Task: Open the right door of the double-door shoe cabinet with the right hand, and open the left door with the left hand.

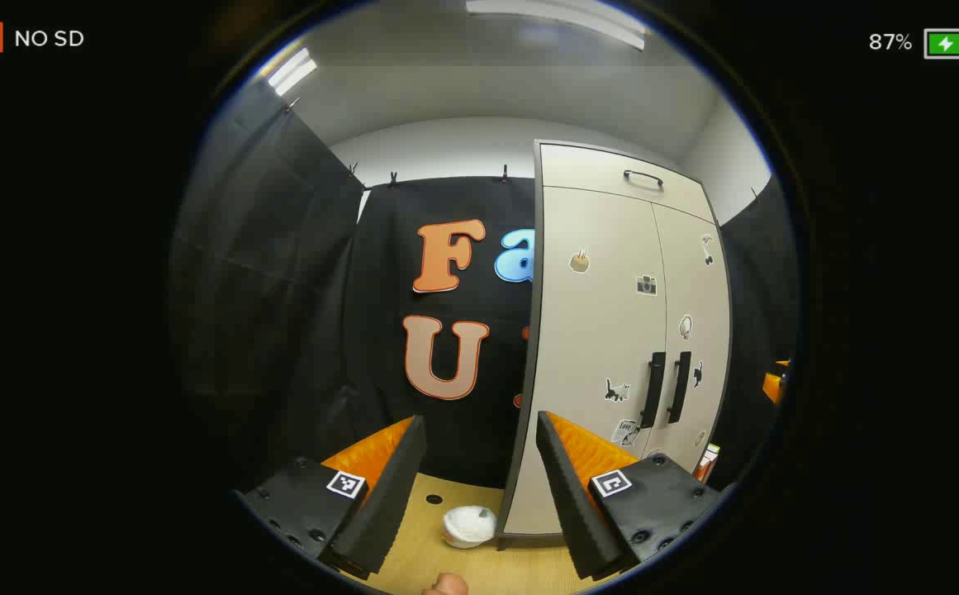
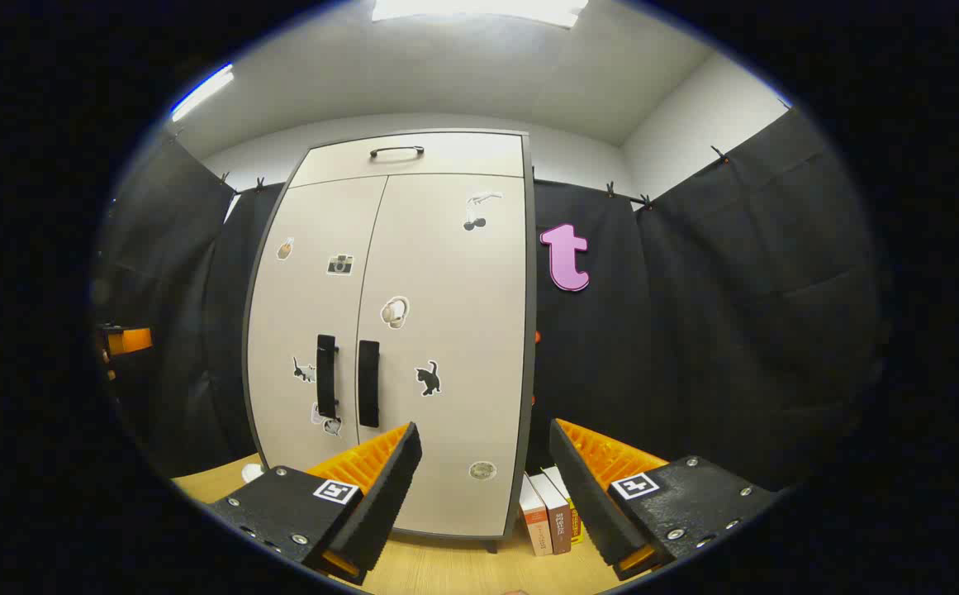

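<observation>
Left gripper [image 1: 481, 430] held with jaws wide apart, gripping nothing, touching nothing; black booth cloth and the cabinet's left edge seen through the gap. Right gripper [image 2: 486, 438] likewise spread wide and empty, the lower part of the right door showing between its fingers.

Shoe cabinet [image 2: 396, 347] upright on the table [image 2: 446, 570], both doors shut and flush. Left door [image 2: 314, 314] and right door [image 2: 454, 330] meeting at a narrow centre seam, with two dark vertical handles just beside it: left handle [image 2: 327, 376], right handle [image 2: 368, 383]. Shallow drawer front above with its own horizontal handle [image 2: 396, 151]. Small stickers scattered over both doors.

From the left gripper view, cabinet [image 1: 611, 347] seen at an angle, off to the right of the jaws, handles [image 1: 666, 387] beyond the right finger, well apart from the tips. From the right gripper view, handles up and left of the jaws, also clear of the fingers.

Open space in front of both doors. A white bowl [image 1: 469, 525] on the table near the cabinet's left corner; a few books [image 2: 547, 512] standing just beside its right foot. Cloth wall close behind and to either side. Other gripper glimpsed as an orange bit at the far edge [image 2: 128, 340].
</observation>
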{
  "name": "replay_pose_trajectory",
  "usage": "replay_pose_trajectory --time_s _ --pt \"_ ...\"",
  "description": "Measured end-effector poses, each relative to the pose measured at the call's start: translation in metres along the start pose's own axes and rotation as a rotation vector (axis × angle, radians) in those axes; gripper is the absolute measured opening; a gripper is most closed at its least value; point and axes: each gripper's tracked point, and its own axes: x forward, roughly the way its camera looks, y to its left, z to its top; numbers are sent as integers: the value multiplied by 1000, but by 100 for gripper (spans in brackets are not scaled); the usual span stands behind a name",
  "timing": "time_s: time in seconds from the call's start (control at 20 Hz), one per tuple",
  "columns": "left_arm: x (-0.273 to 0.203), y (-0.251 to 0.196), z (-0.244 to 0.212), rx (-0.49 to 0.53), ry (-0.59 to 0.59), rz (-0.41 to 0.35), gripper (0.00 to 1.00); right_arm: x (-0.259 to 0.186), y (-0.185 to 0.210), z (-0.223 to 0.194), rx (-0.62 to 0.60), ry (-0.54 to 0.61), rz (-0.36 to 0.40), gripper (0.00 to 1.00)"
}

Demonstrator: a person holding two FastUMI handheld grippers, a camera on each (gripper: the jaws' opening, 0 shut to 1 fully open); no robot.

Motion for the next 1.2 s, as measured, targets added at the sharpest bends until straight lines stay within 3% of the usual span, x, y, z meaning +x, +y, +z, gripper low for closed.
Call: replay_pose_trajectory --time_s 1.2 --pt "-7 -10 3 7 12 -2 81 -8 -15 -4 -34 8 -21 95"
